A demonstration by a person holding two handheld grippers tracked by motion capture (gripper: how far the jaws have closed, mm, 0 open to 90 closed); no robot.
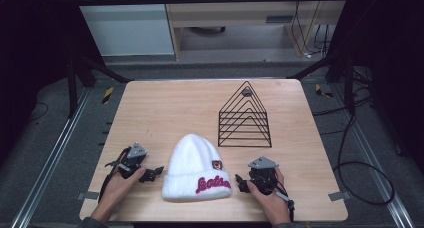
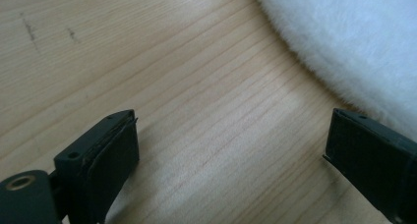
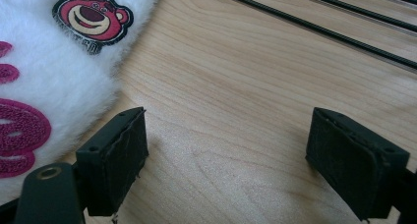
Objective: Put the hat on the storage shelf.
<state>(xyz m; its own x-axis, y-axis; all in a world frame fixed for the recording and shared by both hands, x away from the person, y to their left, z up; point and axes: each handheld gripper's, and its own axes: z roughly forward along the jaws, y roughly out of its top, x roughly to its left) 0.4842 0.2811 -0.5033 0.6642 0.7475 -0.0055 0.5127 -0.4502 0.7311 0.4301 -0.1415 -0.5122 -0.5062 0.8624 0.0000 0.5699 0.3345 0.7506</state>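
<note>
A fluffy white beanie (image 1: 195,168) with pink script lettering and a small bear patch (image 3: 92,18) lies flat near the table's front edge. To its left, held in a hand, my left gripper (image 1: 152,174) rests low over the wood and stands open; its jaws frame bare table (image 2: 231,150), with the hat's furry edge (image 2: 354,42) just beyond the right jaw. On the hat's right side my right gripper (image 1: 241,183) is open too, nothing between its jaws (image 3: 226,155), the hat's cuff (image 3: 44,86) beside its left jaw.
A black wire rack (image 1: 245,119) of nested triangles stands behind the hat at the table's right middle; its base wires (image 3: 314,27) cross the right gripper view. The wooden table (image 1: 165,108) is bare at its far left. Cables lie on the floor to the right.
</note>
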